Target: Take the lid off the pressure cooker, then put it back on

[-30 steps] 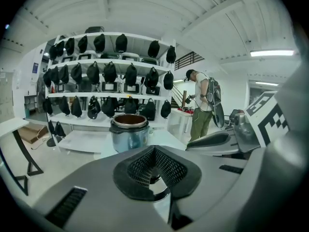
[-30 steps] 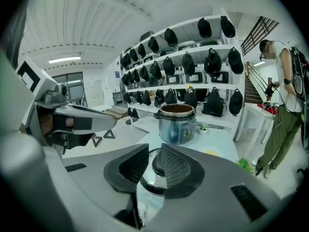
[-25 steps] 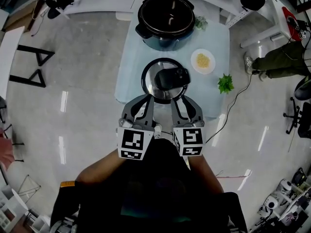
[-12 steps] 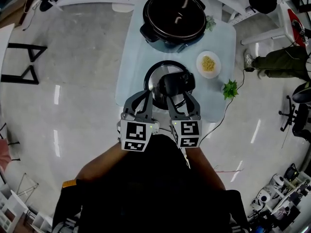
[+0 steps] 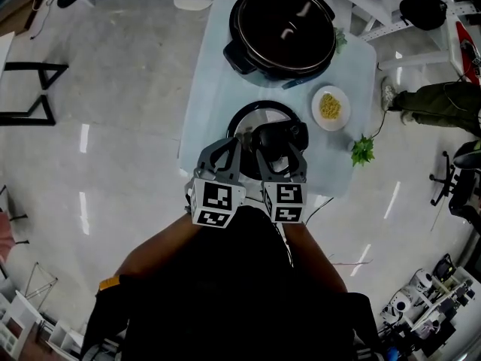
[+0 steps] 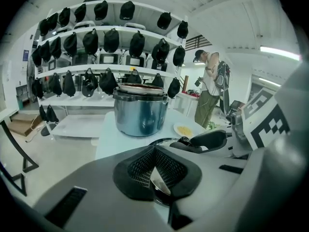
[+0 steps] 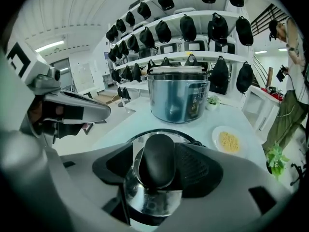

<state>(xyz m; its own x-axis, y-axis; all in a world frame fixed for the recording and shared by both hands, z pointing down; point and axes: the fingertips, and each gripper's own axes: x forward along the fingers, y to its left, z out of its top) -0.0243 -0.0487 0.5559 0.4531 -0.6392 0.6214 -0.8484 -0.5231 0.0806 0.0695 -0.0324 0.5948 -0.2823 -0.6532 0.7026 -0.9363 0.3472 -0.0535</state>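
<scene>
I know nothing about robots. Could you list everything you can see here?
table: one, pale blue, middle of the shiny floor
open steel pressure cooker pot: one, black inside, far end of table
round steel lid: one, with a black handle, flat on the table's near end
small plate: one, white, holding yellow food, right of the lid
leafy plant: one, green, table's right edge
bags: many, black, on white shelves behind
bystander: one, olive trousers, right of table
left gripper: one, grey, jaws together, over the lid
right gripper: one, grey, jaws just opened, astride the handle
</scene>
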